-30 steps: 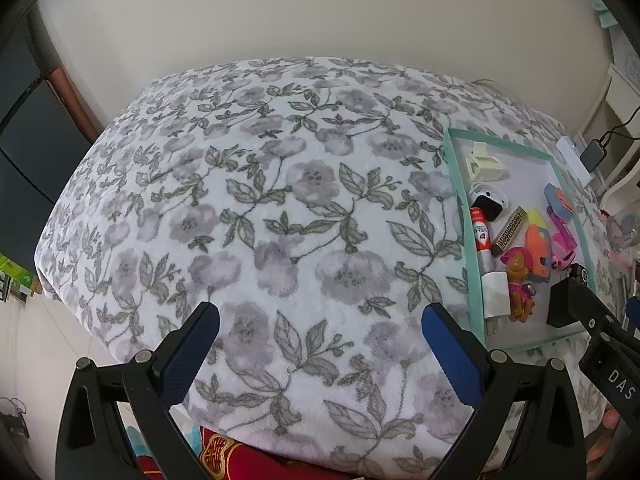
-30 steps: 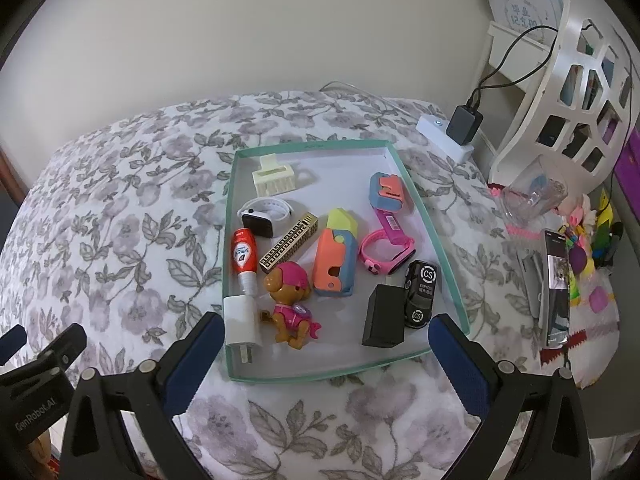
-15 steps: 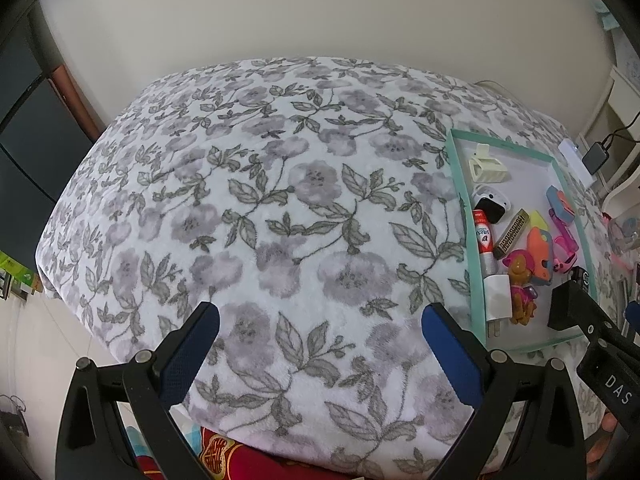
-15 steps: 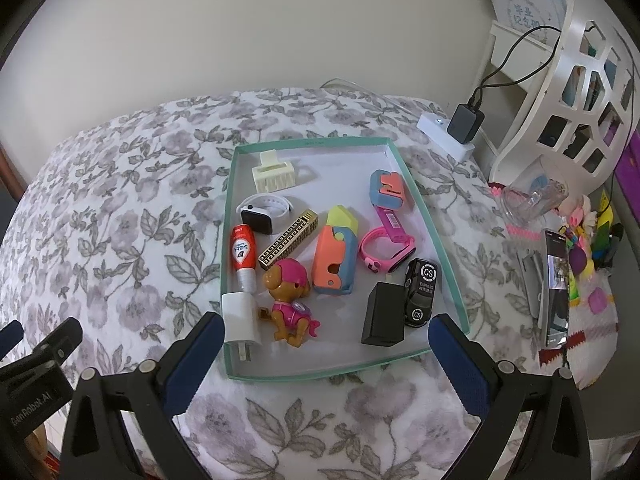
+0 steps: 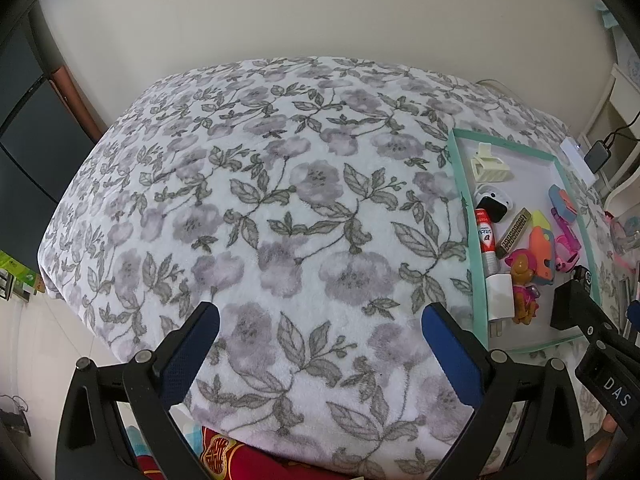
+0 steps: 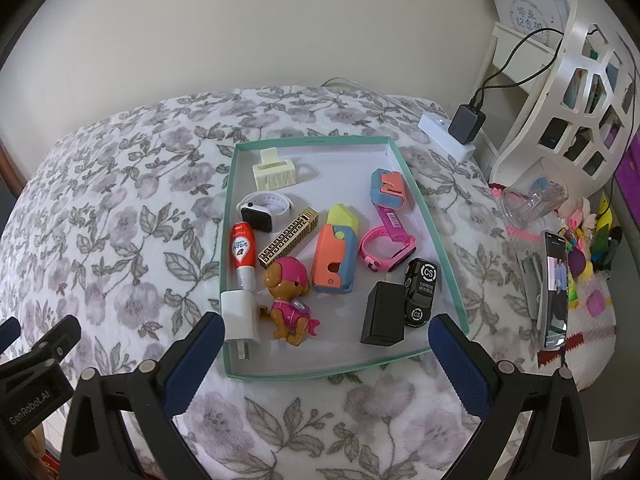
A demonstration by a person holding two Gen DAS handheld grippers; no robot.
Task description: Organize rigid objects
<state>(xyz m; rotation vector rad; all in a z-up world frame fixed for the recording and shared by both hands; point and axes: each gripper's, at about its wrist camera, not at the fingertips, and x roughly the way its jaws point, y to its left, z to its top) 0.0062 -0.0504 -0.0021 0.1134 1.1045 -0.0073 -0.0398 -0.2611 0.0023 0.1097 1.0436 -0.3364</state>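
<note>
A teal-rimmed tray [image 6: 442, 256] lies on the floral blanket and holds several small objects: a cream hair clip [image 6: 275, 173], a white smartwatch [image 6: 262, 208], a red tube [image 6: 243, 250], a white charger [image 6: 238, 315], a toy dog [image 6: 289, 298], an orange-blue toy [image 6: 335, 258], a pink watch [image 6: 387, 246], a black charger [image 6: 384, 314] and a black toy car [image 6: 420, 292]. My right gripper [image 6: 326, 354] is open and empty over the tray's near edge. My left gripper [image 5: 320, 338] is open and empty over bare blanket, left of the tray [image 5: 464, 216].
The floral blanket [image 5: 260, 208] covers the whole surface. A white power strip with a black adapter [image 6: 464, 124], a white shelf [image 6: 580, 92], a clear cup [image 6: 532, 196], a phone [image 6: 556, 290] and small colourful items stand right of the tray.
Both views have shifted slightly; the tray sits a little nearer in the right wrist view. Both grippers stay open and nothing was taken or moved.
</note>
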